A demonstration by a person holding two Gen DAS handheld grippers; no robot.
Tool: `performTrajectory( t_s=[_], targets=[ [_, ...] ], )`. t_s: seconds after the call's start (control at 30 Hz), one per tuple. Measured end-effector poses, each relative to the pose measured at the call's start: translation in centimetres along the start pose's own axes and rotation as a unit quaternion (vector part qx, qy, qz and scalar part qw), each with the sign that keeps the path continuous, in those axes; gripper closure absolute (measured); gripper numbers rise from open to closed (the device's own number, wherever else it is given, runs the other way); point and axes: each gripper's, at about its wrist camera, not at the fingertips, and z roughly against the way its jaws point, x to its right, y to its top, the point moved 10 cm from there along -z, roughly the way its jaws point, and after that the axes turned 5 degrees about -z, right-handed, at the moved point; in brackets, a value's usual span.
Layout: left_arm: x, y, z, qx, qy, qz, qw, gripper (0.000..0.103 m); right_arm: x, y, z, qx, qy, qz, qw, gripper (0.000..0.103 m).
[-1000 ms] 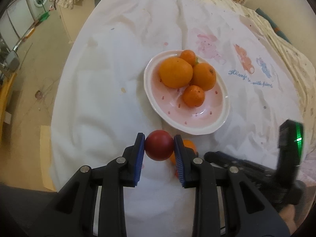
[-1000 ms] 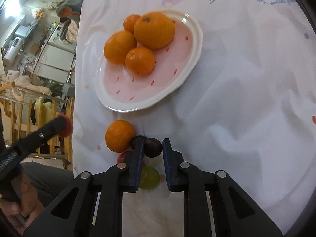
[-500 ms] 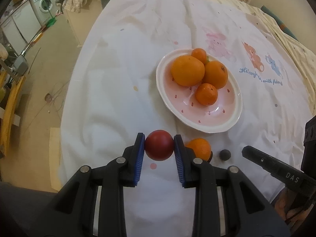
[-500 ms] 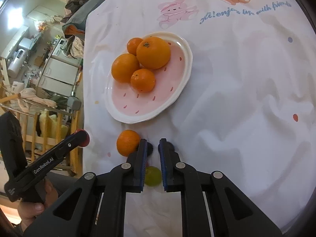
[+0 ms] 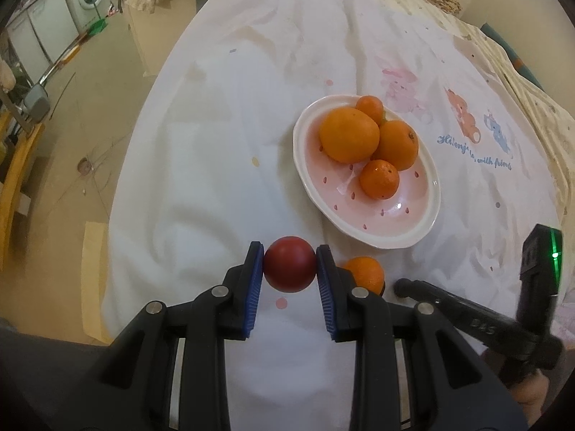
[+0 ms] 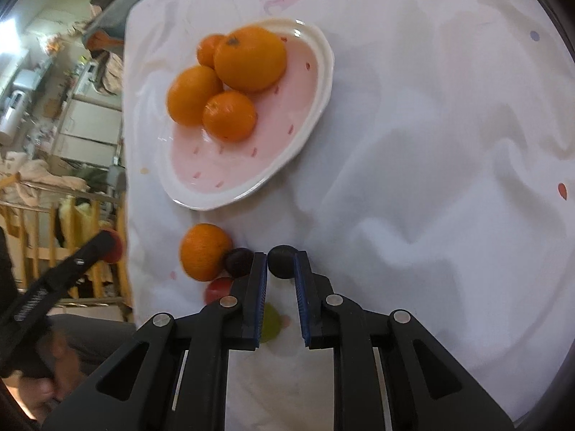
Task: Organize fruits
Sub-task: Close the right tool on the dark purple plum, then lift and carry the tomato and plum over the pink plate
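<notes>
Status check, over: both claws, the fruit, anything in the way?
Left claw shut on red fruit. Right claw shut on dark fruit. Plate ahead, unobstructed.

A glossy glazed plate (image 5: 424, 194) sits frame centre on wrinkled matt white cloth (image 5: 222, 165); lower frame, ribbed blue pads (image 5: 256, 287).

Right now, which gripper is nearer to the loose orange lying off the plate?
Left. The left gripper, shut on a red fruit, sits right beside the loose orange; the right gripper is slightly farther off.
</notes>
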Motion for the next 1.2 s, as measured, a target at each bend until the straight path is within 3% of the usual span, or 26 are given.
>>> performTrajectory(
  t_s=[0.1,0.23,0.37,0.47,0.6,0.9,1.2],
  targets=[
    [0.1,-0.1,-0.2,-0.005,-0.003,0.002,1.0,0.077,0.0,0.4,-0.4,0.001,-0.01,0.003,1.0,0.06],
    [0.3,0.0,-0.4,-0.006,-0.002,-0.001,1.0,0.077,-0.2,0.5,-1.0,0.0,-0.027,0.018,0.999,0.06],
    [0.4,-0.1,-0.6,-0.007,0.002,-0.004,1.0,0.077,-0.2,0.3,-1.6,0.009,-0.057,0.047,0.997,0.065],
    [0.4,-0.2,-0.8,-0.008,0.005,-0.006,0.9999,0.077,0.1,0.8,-1.8,0.019,-0.09,0.067,0.994,0.083],
    [0.1,-0.1,-0.8,-0.006,0.01,-0.005,0.9999,0.077,-0.2,0.9,-1.5,0.024,-0.095,0.08,0.992,0.084],
    [0.1,-0.2,-1.1,0.003,0.028,-0.021,0.9994,0.077,-0.1,1.0,1.5,0.058,-0.06,0.056,0.995,0.084],
    [-0.6,-0.1,-0.9,0.017,0.048,-0.029,0.9983,0.077,-2.6,1.3,6.5,0.112,-0.003,0.06,0.992,0.084]
  ],
)
